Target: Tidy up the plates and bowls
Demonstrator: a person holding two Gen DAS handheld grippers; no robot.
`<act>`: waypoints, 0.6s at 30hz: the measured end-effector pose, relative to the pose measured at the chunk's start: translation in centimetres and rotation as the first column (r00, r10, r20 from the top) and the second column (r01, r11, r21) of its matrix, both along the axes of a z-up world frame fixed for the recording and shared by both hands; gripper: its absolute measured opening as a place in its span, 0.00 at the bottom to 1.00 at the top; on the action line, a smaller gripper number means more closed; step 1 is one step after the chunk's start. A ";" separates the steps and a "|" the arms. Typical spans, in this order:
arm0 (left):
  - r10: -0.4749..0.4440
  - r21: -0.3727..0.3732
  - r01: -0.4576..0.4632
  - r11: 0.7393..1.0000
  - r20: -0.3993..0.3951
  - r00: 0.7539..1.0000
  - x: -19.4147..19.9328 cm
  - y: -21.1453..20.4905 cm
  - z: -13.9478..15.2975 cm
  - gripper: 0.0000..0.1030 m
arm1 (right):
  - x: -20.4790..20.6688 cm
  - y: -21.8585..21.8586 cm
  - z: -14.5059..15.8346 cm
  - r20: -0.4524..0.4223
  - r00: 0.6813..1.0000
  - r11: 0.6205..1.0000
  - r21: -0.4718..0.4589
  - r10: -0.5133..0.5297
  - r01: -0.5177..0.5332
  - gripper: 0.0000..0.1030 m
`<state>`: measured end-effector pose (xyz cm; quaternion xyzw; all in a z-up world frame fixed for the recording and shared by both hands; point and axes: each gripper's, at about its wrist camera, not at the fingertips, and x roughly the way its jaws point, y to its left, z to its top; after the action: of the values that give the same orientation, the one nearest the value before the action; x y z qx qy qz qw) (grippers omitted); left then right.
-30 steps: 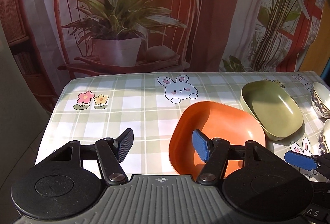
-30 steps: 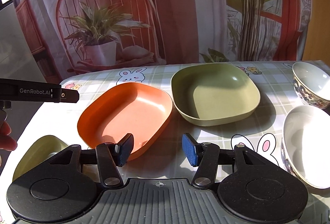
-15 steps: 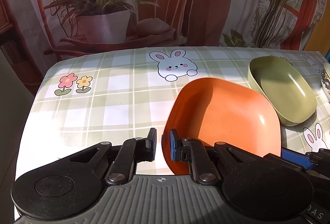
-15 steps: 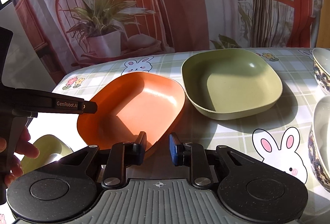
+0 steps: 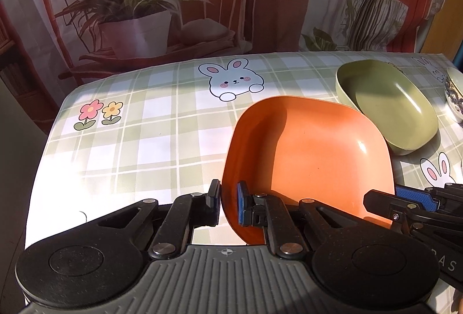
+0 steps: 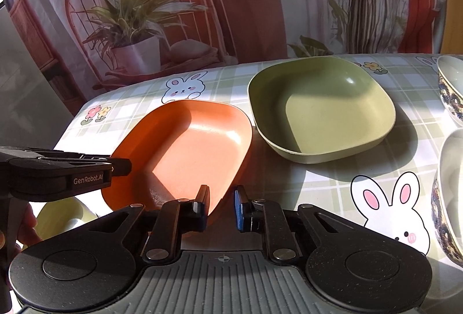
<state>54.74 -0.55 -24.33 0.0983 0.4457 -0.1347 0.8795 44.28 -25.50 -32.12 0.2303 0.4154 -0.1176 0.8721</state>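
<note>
Left wrist view: left gripper (image 5: 228,205) and right gripper (image 6: 221,207) each clamped the near rim of the orange plate (image 5: 312,152) on the desk (image 5: 150,146). Uneven lifting could twist it free against the green plate (image 6: 321,108).

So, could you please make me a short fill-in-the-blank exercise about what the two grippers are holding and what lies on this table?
1. The left gripper and the right gripper both clamp the near rim of the ____ plate.
2. The empty dish beside it is ____ in colour.
3. The tablecloth shows flowers and cartoon ____.

Missing words: orange; green; rabbits
</note>
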 end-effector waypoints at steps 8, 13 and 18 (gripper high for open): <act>-0.011 -0.034 0.013 0.999 0.074 0.997 -3.4 1.7 4.5 0.12 | -2.1 1.5 3.6 0.043 0.999 1.000 0.011 0.006 -0.006 0.16; 0.006 -0.033 -0.004 0.999 0.077 0.997 -5.9 4.9 6.1 0.12 | -3.4 5.0 5.5 0.050 0.998 0.998 0.035 0.046 -0.048 0.16; 0.041 -0.016 -0.040 0.999 0.069 0.997 -7.9 8.4 5.8 0.12 | -4.1 9.0 5.6 0.030 0.993 0.992 0.051 0.110 -0.111 0.16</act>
<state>46.83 7.85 -18.57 0.0873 0.4158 -0.1168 0.8977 40.15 -16.54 -26.53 0.2314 0.4188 -0.0549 0.8764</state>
